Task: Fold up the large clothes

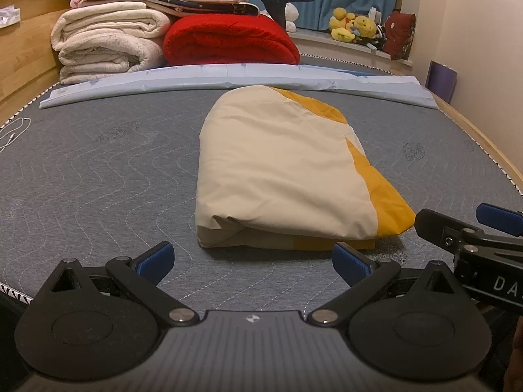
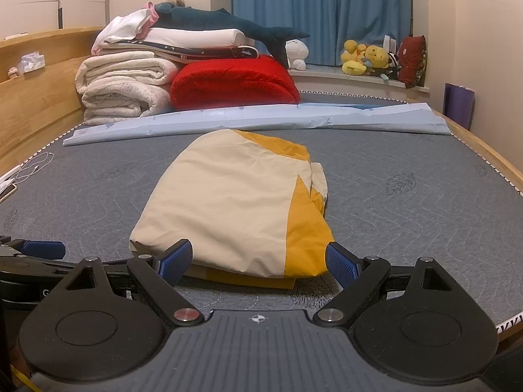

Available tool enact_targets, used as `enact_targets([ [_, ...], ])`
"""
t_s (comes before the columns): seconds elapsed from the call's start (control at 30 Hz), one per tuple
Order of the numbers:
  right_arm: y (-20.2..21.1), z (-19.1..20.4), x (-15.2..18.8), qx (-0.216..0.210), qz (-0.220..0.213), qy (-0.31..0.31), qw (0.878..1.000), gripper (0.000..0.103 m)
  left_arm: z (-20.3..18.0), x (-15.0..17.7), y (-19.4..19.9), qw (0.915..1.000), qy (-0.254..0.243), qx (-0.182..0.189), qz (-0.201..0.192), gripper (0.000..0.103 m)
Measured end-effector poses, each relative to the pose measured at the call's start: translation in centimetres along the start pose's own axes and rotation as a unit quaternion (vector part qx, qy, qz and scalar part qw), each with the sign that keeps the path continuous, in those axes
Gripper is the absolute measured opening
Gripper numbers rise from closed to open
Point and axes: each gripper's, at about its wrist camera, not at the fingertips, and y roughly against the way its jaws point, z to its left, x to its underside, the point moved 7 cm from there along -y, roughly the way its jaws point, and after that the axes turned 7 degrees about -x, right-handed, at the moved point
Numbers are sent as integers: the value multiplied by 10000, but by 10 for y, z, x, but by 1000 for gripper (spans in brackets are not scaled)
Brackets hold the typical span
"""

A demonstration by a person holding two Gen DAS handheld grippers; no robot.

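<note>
The cream-and-yellow garment (image 1: pixel 281 170) lies folded into a compact bundle mid-mattress (image 1: pixel 98 170). Both the left gripper (image 1: pixel 253 261) and right gripper (image 2: pixel 258 261) hover at its near edge, jaws spread apart, holding nothing. Any final fold should pinch both near corners evenly and lift them together.

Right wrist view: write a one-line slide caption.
Open right gripper faces a folded cream-and-yellow garment on the grey mattress.
</note>
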Motion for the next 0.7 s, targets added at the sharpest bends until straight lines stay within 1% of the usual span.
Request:
enact_targets([
  [0.7,-1,-3,1,-19,24,-6,10000,89,0,0,0,10000,-6,-12,12,103],
])
